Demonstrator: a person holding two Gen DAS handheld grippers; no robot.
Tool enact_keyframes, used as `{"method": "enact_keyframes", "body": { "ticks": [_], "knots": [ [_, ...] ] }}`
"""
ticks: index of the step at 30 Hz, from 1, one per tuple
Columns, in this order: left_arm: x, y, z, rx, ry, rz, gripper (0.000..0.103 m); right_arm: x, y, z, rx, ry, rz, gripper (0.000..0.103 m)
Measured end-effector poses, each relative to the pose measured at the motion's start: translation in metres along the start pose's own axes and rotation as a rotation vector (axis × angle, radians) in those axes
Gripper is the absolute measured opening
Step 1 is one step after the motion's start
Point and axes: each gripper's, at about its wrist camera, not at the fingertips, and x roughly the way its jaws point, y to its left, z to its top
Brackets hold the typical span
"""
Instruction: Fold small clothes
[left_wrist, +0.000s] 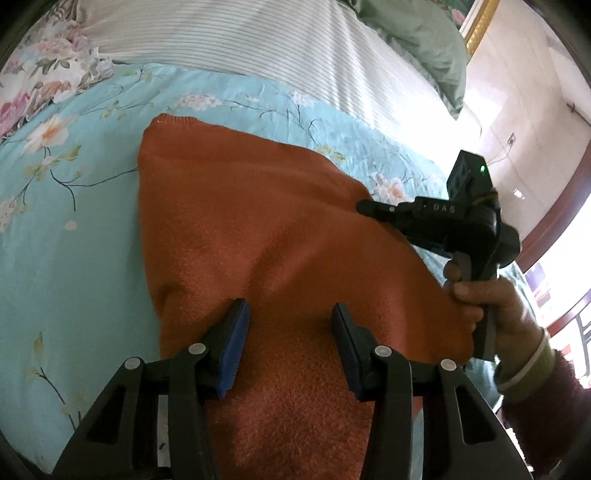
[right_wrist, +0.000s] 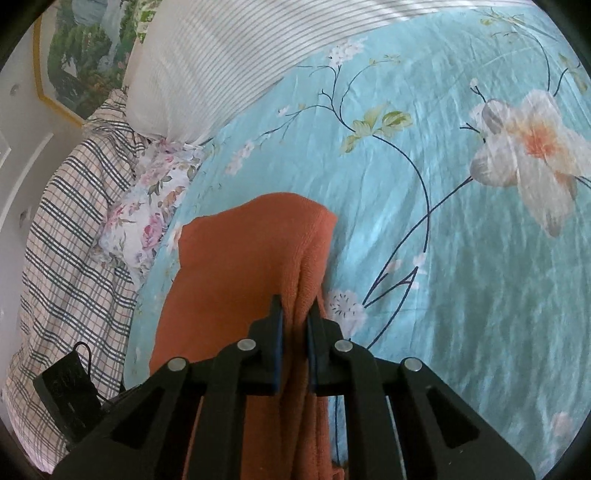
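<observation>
Right gripper is clamping the orange knit's bunched edge, on the bed. Left gripper is hovering above it, jaws apart. Advice: carry the edge level across, then align corners before releasing.

Free room: your claws are getting open floral bedsheet right of the orange garment. Obstacles: striped pillow is blocking ahead; checked bedding and floral cushion are crowding left.
</observation>
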Motion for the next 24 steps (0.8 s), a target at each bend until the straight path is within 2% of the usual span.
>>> {"method": "enact_keyframes", "body": {
  "ticks": [5,7,12,16,19,24],
  "knots": [
    [-0.008,0.0,0.002,-0.003,0.019,-0.004,0.047,-0.028,0.02,0.008,-0.046,-0.05,-0.061,0.017],
    [-0.021,0.007,0.009,-0.038,0.012,-0.038,0.046,-0.037,0.036,0.013,-0.073,-0.064,-0.029,0.017],
    [-0.036,0.029,0.035,-0.087,-0.045,-0.001,0.046,-0.012,0.072,0.018,-0.12,0.003,0.059,0.019],
    [-0.016,0.044,0.063,-0.11,-0.039,0.074,0.045,0.029,0.07,0.028,-0.079,0.027,0.03,0.019],
    [0.009,0.058,0.083,-0.143,-0.013,0.096,0.041,0.049,0.051,0.033,-0.056,0.028,-0.059,0.019],
    [0.056,0.08,0.116,-0.141,0.043,0.237,0.037,0.059,0.025,0.037,-0.025,-0.012,-0.083,0.009]
  ]
}}
